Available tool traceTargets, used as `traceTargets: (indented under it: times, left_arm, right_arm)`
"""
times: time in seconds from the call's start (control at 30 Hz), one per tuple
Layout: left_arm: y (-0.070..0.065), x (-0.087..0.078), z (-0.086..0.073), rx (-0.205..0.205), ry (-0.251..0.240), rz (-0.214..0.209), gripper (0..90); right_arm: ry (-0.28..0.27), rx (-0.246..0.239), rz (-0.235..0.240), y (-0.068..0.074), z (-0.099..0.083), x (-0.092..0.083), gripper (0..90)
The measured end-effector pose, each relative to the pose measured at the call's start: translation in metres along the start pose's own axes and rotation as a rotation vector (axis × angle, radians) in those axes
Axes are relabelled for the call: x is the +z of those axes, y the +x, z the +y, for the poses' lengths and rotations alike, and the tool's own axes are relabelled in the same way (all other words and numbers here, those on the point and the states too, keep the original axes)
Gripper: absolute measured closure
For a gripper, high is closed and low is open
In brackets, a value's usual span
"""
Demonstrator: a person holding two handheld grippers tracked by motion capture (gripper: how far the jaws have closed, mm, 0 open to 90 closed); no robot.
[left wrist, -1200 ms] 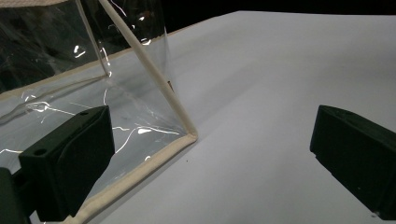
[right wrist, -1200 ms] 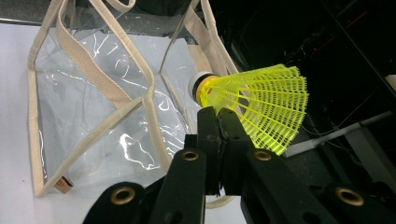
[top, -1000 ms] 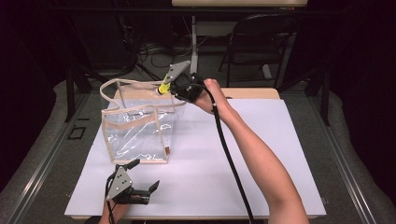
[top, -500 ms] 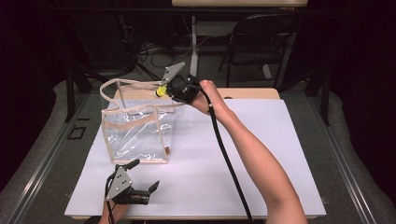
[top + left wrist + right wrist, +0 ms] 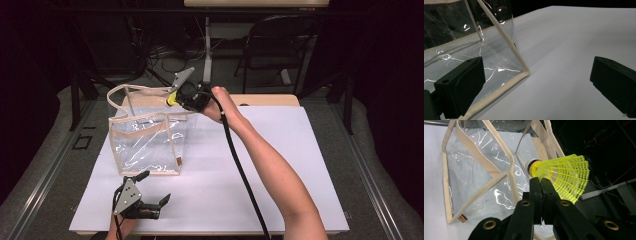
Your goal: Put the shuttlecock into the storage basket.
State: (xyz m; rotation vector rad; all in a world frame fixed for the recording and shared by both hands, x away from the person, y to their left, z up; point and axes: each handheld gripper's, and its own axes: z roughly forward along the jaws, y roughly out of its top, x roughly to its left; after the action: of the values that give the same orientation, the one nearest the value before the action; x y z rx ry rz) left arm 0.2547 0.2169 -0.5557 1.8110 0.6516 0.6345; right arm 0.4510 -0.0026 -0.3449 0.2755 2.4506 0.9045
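Nearest, the left gripper (image 5: 150,200) lay low on the white table (image 5: 300,175) by the front edge, its jaws released and spread wide with nothing between them. It pointed at the near bottom corner of the clear bag (image 5: 499,65), probably parked there so it could steady the bag if needed.

Further off, the clear bag (image 5: 147,142) stood upright on the table with its cream-trimmed mouth open upward and its handles raised, which left a free way in from above.

Beyond that, the right gripper (image 5: 175,97) hung over the bag's far rim, clenched on the edge of the skirt of a yellow shuttlecock (image 5: 564,176). Holding it by the skirt left the cork end free to go first. In the right gripper view the shuttlecock's long axis ran roughly across the jaws, white cork nose (image 5: 530,165) toward the bag's opening, flared skirt away from it, seemingly lined up to be dropped inside.
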Motion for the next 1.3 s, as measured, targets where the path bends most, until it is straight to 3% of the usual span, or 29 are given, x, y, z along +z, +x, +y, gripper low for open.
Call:
traceTargets:
  times: [1.3]
  left_arm:
    - [0.000, 0.000, 0.000, -0.002, -0.002, -0.001, 0.0]
  right_arm:
    - [0.053, 0.045, 0.065, -0.005, 0.001, 0.025, 89.0]
